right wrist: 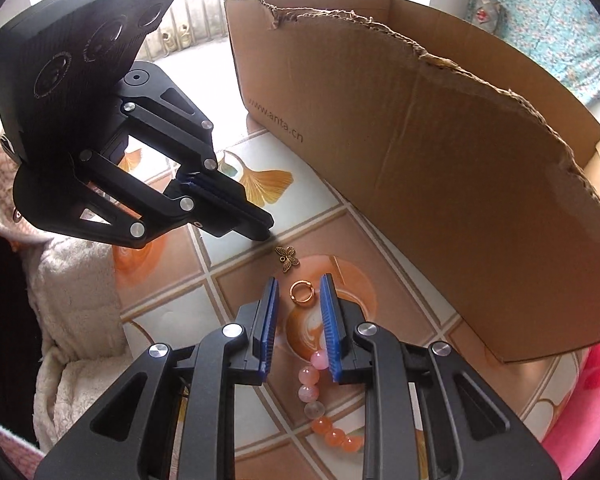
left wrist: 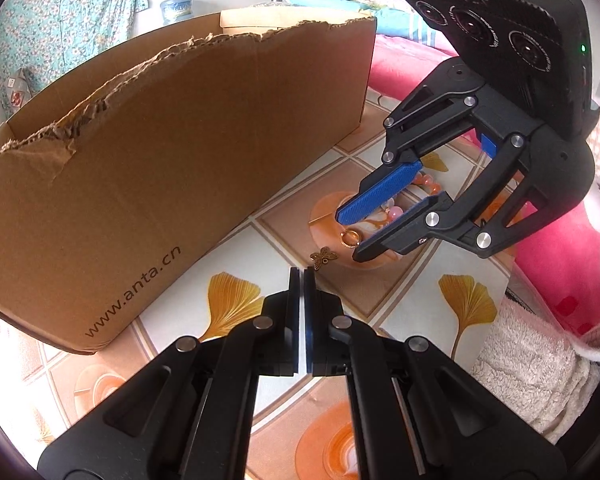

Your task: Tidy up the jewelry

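My right tool (right wrist: 298,294) is spread wide and holds nothing; the small gold metal ring (right wrist: 300,292) lies flat on the tiled tabletop (right wrist: 172,312) right between its blue ribbed pads (right wrist: 329,320). The string of pink and orange round beads (right wrist: 314,396) runs back under the tool, one pink bead just beside the right-hand pad. Just ahead of the tips sits the little bronze butterfly charm (right wrist: 287,258), and beyond it my left tool (left wrist: 302,276), jaws pressed narrow with nothing visible between them. The torn brown cardboard box (right wrist: 440,160) stands off to the tool's right.

My worry is that the ring is thin and flat on the tiles, so I judge the pads could close over it and skid it forward into the charm, or flip it out. Closing could also snag that nearest bead and drag the whole string.

I cannot see inside the box, and the far end of the beads is hidden under the tool body
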Demonstrator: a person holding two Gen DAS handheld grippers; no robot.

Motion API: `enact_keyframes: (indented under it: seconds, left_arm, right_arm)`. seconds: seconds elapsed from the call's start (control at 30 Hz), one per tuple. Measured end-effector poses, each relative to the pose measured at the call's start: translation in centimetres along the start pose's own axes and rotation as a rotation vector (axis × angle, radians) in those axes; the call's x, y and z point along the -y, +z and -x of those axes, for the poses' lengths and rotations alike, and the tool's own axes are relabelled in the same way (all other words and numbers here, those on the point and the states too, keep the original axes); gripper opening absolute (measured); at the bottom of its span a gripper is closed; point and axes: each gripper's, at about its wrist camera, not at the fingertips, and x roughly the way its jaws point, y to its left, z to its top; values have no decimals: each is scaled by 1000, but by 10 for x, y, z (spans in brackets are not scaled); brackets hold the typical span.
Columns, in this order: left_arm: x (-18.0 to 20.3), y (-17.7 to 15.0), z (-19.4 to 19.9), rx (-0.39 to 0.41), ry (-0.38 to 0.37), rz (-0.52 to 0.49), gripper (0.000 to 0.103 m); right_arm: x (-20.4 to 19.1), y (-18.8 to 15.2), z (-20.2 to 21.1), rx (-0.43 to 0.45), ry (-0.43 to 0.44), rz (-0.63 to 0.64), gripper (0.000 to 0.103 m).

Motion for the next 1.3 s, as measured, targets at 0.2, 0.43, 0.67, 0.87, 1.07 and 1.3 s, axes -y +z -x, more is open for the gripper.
enact_keyframes:
  seconds: [0.2, 0.43, 0.67, 0.87, 1.07, 1.3]
  left_arm:
    - [0, 1, 0, 0, 0, 0, 1]
    - [0, 1, 0, -1, -2, -1, 1]
    - [5, 5, 4, 24, -24, -17, 2]
    - [7, 10, 0, 7, -37, -50, 17]
    - [8, 19, -8, -26, -45, -64, 23]
    - [16, 27, -18, -68, 1, -55, 23]
  right_arm:
    - [7, 4, -4, -21, 79, 4, 12]
    - [7, 4, -7, -1, 79, -30, 11]
    - [9, -5, 9, 14, 63, -57, 11]
    - [11, -10, 26, 46, 41, -79, 11]
    - [12, -20, 37, 69, 28, -109, 11]
    - [15, -29, 38, 75, 28, -125, 11]
